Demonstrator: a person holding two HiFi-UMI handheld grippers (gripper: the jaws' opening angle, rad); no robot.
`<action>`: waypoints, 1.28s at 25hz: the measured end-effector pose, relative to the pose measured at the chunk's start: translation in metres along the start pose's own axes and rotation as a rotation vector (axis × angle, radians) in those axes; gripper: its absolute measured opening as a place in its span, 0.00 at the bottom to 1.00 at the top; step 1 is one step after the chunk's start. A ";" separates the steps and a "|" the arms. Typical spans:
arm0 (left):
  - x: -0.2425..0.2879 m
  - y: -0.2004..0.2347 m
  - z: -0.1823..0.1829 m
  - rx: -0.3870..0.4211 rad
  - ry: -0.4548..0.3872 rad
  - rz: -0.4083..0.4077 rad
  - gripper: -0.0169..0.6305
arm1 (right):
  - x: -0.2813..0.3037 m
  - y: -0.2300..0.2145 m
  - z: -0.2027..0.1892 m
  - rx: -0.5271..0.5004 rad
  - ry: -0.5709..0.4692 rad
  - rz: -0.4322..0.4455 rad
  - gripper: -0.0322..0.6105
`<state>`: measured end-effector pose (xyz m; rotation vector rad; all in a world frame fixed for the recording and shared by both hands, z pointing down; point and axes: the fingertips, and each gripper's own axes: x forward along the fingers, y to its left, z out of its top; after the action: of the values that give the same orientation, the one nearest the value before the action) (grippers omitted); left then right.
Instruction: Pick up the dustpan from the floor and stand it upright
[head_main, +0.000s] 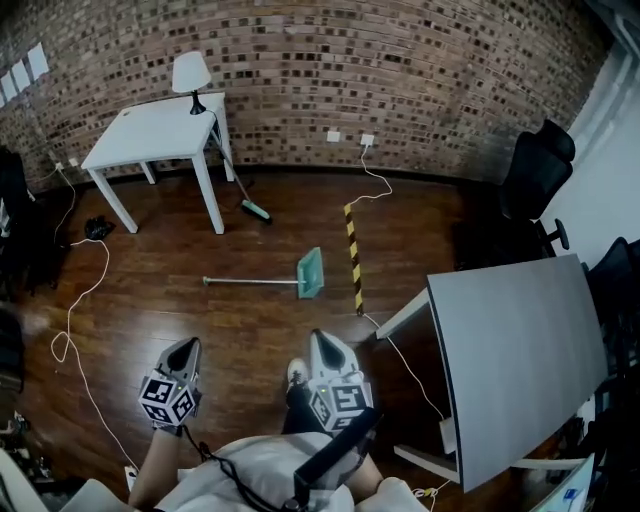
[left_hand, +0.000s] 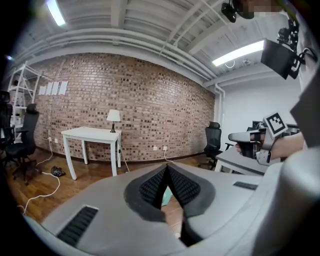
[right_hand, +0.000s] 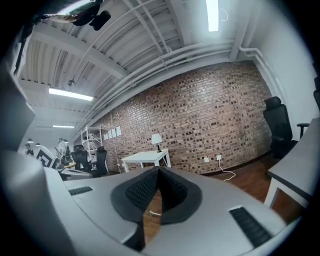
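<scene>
While I hold both hands low in front of me, the left hand-held gripper (head_main: 186, 348) is clenched, its dark ribbed pads meeting tip to tip with nothing between them. The right hand-held gripper (head_main: 320, 340) is clenched the same way and is empty too. Both point out over the dark wooden floor (head_main: 160, 310), tilted only slightly downward.

Ahead of them, well apart from either, the teal plastic dustpan with its long pale handle (head_main: 310, 273) lies flat on the floor. Its long axis runs across my view from left to right. The teal pan is at the right end, nearly straight ahead of my right hand-held gripper, and the handle's free end reaches left to about in line with my left one. I judge the right hand nearer the pan and the left nearer the handle's tip, so a grasp on the handle would meet it crosswise. I cannot tell from here whether anything lies in the pan.

Just right of the pan, a yellow-and-black striped strip (head_main: 352, 250) runs away from me along the floor. A grey-topped surface (head_main: 520, 350) stands at my right. Farther off, a teal-headed broom (head_main: 256, 211) leans against a white surface (head_main: 150, 135) that carries a small white-shaded lamp (head_main: 190, 75), in front of the red brick wall (head_main: 350, 70).
</scene>
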<state>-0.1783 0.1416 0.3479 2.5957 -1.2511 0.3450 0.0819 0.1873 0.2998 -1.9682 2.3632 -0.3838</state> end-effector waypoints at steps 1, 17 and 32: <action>0.021 0.002 0.012 0.004 -0.007 0.000 0.02 | 0.017 -0.014 0.008 -0.004 -0.001 0.004 0.04; 0.187 0.052 0.147 0.008 -0.103 0.065 0.02 | 0.188 -0.125 0.118 -0.076 -0.062 0.018 0.04; 0.207 0.101 0.144 0.000 -0.074 0.022 0.02 | 0.215 -0.112 0.116 -0.083 -0.042 -0.063 0.04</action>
<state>-0.1166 -0.1161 0.2879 2.6187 -1.3046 0.2556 0.1701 -0.0587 0.2387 -2.0688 2.3326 -0.2489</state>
